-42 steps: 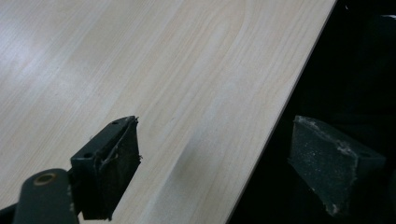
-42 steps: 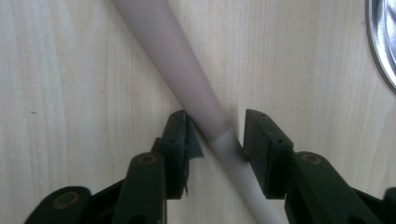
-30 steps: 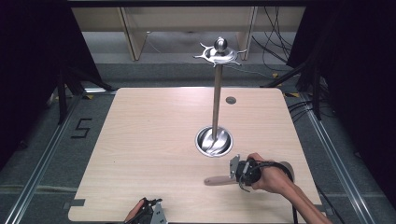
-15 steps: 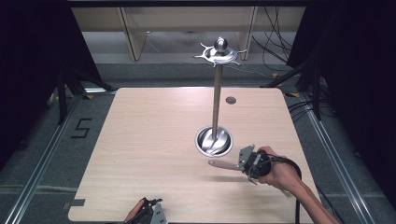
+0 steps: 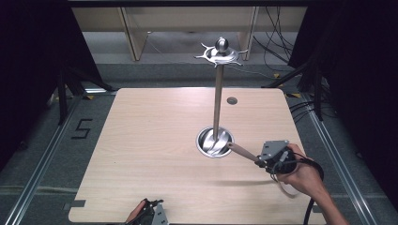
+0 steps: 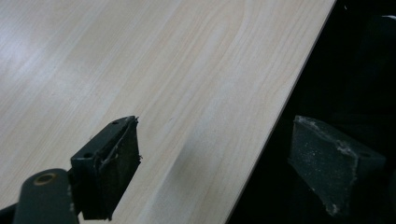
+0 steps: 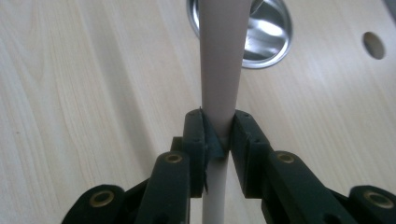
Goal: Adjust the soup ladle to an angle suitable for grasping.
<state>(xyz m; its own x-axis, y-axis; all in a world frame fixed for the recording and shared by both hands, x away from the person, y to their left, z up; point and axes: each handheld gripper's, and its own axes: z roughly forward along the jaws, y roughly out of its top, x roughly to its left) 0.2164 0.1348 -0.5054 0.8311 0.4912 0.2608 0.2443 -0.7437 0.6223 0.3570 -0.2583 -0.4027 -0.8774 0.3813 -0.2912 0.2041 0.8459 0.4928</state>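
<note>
1. Near the worktop's right edge, toward the front, the right gripper (image 5: pixel 263 161) is held in a hand (image 5: pixel 300 176) and pinches a pale rod (image 5: pixel 241 152).
2. Right gripper view: both jaws are pressed against the rod (image 7: pixel 219 60) from either side; the rod runs on ahead of the jaws and also back below them.
3. High view: the rod slants up and left from the gripper, lifted off the worktop (image 5: pixel 150 140), and its far end sits over the near rim of the stand's base (image 5: pixel 213 140). Contact with the rim: cannot tell.
4. The stand is a round shiny base at mid-worktop, slightly right of centre, with an upright pole (image 5: pixel 218 101) carrying a spiked top plate and ball knob (image 5: pixel 221 47).
5. A small dark hole (image 5: pixel 232 100) lies in the worktop beyond the base, toward the back edge.
6. Left gripper (image 5: pixel 152 216) is at the front edge, left of centre. Left gripper view: jaws spread wide with nothing between them, one over the wood (image 6: pixel 140 70), the other past the edge over darkness.
</note>
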